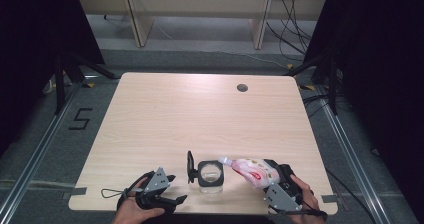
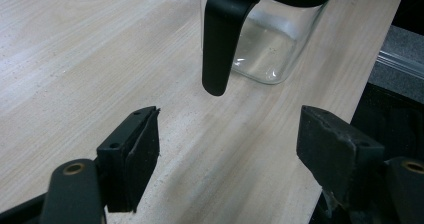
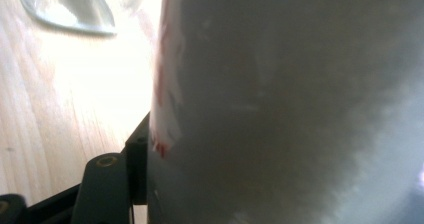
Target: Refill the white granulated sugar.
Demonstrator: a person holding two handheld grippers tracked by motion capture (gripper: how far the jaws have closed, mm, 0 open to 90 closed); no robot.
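Right hand-held gripper (image 1: 272,176) clamping soft glossy pouch (image 1: 252,170), square glass jar (image 1: 211,173)

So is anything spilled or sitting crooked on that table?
Nothing is spilled. The glass jar stands upright near the table's front edge, its black flip lid swung open to one side. The white-and-red pouch lies tilted in the right gripper, spout toward the jar. The left gripper is open and holds nothing.
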